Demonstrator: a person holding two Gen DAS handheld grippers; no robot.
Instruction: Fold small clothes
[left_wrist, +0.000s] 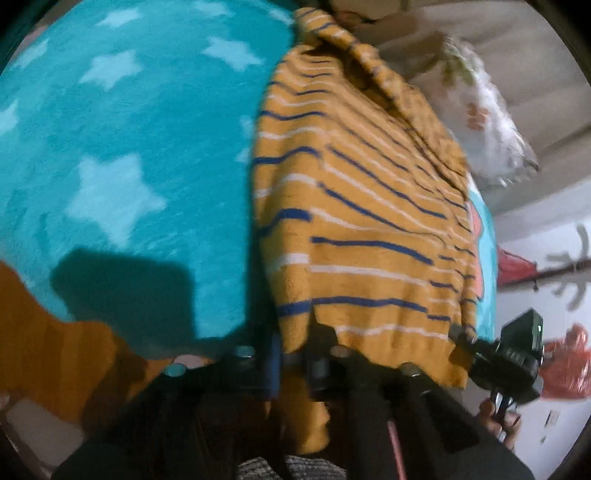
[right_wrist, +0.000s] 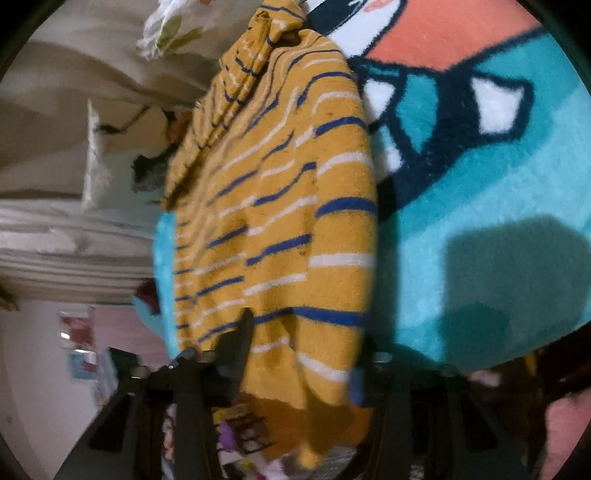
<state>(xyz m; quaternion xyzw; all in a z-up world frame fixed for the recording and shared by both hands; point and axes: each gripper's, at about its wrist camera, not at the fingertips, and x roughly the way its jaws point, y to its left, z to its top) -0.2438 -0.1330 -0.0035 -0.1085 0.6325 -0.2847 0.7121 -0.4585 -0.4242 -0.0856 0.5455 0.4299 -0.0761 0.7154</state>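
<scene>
Left wrist view: both grippers closed on the near hem of a striped sweater.

Seen from beside the bed, the yellow sweater with blue and white stripes lies stretched away over a teal star blanket. The left gripper pinches one hem corner, and the right gripper has clamped the other. No earlier fold shows; this looks like the start of one. Next, I'd judge, both corners must lift together and carry evenly toward the collar, keeping the cloth taut.
</scene>
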